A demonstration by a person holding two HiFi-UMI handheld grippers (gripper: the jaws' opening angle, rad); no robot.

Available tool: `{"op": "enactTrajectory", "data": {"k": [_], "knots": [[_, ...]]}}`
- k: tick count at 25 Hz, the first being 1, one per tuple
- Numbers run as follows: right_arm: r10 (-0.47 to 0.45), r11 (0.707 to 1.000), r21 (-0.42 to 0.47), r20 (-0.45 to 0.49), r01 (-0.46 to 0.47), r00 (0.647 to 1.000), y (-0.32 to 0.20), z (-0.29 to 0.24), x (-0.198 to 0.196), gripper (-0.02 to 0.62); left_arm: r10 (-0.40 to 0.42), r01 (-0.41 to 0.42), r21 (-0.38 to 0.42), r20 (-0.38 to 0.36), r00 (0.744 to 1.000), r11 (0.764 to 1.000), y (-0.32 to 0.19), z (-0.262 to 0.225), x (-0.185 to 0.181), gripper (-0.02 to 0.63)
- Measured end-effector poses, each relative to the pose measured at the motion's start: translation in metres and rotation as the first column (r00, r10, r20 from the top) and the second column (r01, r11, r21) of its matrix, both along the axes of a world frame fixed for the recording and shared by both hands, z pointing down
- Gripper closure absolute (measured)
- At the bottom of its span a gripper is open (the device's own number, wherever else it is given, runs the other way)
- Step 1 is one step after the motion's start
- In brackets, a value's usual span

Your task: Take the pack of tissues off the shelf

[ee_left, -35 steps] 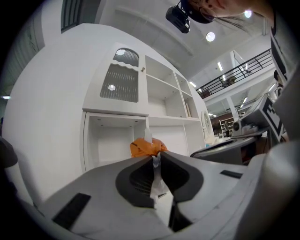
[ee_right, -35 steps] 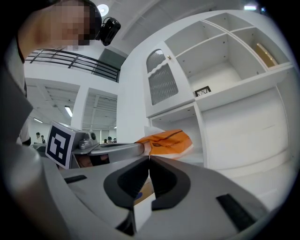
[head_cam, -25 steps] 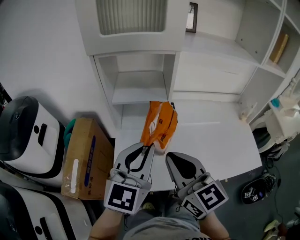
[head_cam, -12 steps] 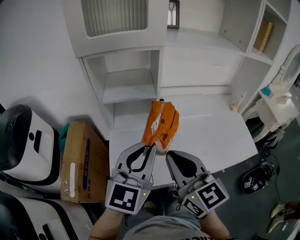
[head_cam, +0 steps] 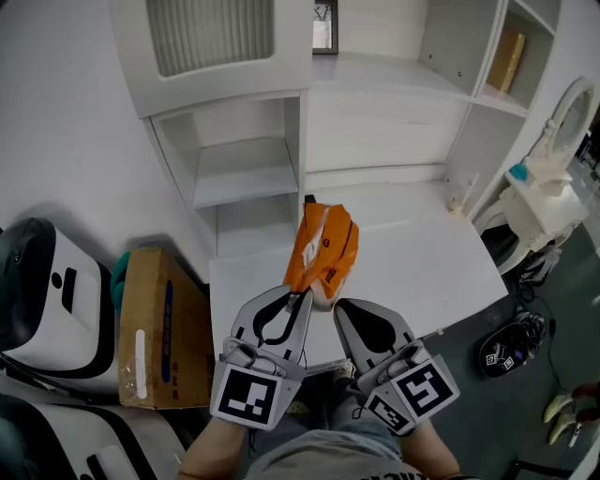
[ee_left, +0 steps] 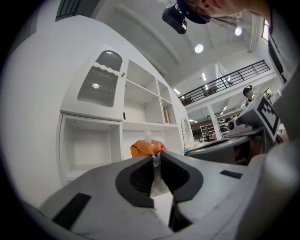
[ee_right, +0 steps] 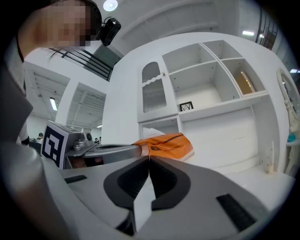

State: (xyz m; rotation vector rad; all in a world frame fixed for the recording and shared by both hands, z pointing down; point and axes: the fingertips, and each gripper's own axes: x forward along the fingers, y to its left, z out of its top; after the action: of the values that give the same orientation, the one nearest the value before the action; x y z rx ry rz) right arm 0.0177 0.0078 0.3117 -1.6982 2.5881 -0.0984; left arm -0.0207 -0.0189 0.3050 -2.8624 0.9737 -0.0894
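Bright, even light from ceiling lamps (ee_left: 199, 48); soft shadows; fisheye bending and dark corners in gripper views.

A desk (head_cam: 422, 272) runs across the middle of the scene, and a shelf unit (head_cam: 244, 173) rises along its far edge. The pack of tissues (head_cam: 323, 248) is over the desk's left half, on the near side of the open shelves. Its near end is between the jaws of the left gripper (head_cam: 300, 296). The right gripper (head_cam: 338, 307) is just to the right, at the desk's near edge. A cardboard box (head_cam: 155, 323) stands on the floor left of the desk. A picture frame (head_cam: 323, 26) stands on a far upper shelf.
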Motion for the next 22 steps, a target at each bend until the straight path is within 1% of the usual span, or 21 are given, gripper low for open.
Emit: {"op": "enactTrajectory", "data": {"k": [9,15,22], "knots": [[0.046,0.999,0.011,0.001,-0.046,0.999,0.003,0.000,0.010,0.588,0.028,-0.028,0.004,0.001,1.000,1.000,0.004,0.002,0.005,0.561],[0.061,0.998,0.027,0.006,-0.061,0.998,0.017,-0.005,0.020,0.589,0.030,-0.030,0.014,0.004,1.000,0.999,0.020,-0.002,0.012,0.561],[0.070,0.997,0.031,0.006,-0.070,0.998,0.022,-0.006,0.023,0.589,0.032,-0.032,0.014,0.006,0.999,0.999,0.025,-0.001,0.013,0.561]]}}
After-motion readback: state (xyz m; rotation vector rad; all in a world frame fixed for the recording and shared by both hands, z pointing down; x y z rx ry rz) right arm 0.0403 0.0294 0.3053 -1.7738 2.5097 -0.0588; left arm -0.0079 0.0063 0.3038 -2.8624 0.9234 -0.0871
